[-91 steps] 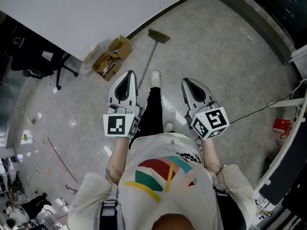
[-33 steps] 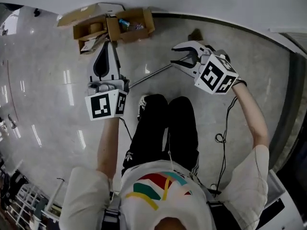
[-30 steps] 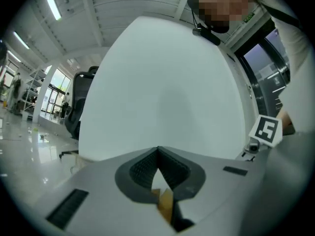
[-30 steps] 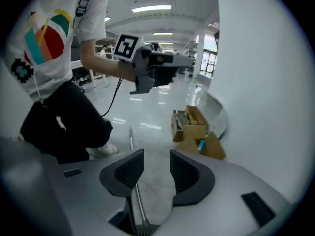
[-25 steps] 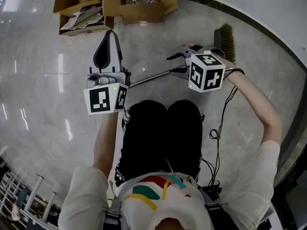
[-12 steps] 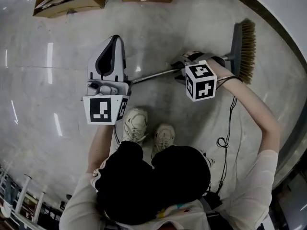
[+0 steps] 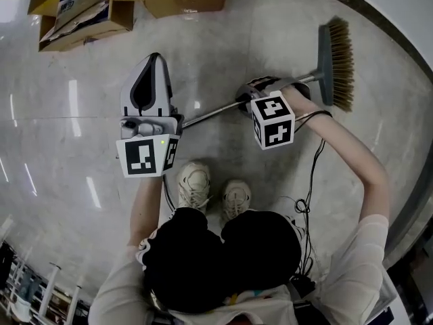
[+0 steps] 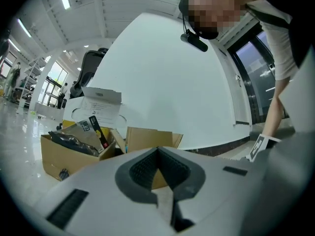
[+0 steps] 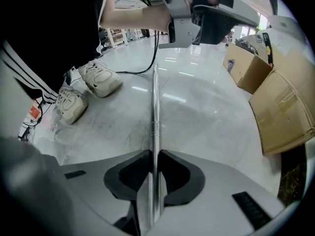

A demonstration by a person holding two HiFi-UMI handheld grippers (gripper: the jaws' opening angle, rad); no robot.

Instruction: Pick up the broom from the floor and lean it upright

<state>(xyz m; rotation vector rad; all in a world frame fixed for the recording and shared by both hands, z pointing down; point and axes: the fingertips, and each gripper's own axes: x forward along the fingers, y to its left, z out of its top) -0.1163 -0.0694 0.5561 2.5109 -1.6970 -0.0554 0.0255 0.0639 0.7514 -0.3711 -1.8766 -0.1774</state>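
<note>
The broom lies flat on the grey floor, its bristle head (image 7: 336, 63) at the upper right and its metal handle (image 7: 210, 116) running down-left. My right gripper (image 7: 245, 102) points steeply down over the handle near the head end. Its jaws are closing, and in the right gripper view the handle (image 9: 154, 107) runs between them with both pads of the right gripper (image 9: 155, 154) against it. My left gripper (image 7: 147, 90) hovers level beside the handle's free end, shut on nothing, and its tips (image 8: 157, 149) meet.
Open cardboard boxes (image 7: 81, 15) stand along the wall at the top left, another box (image 8: 147, 141) straight ahead of the left gripper. The person's shoes (image 7: 194, 186) sit just below the handle. A black cable (image 7: 308, 175) trails on the floor under the right arm.
The person has bent down and both grippers have sunk toward the floor. The right gripper has come down over the broom handle and closed its jaws around it.
</note>
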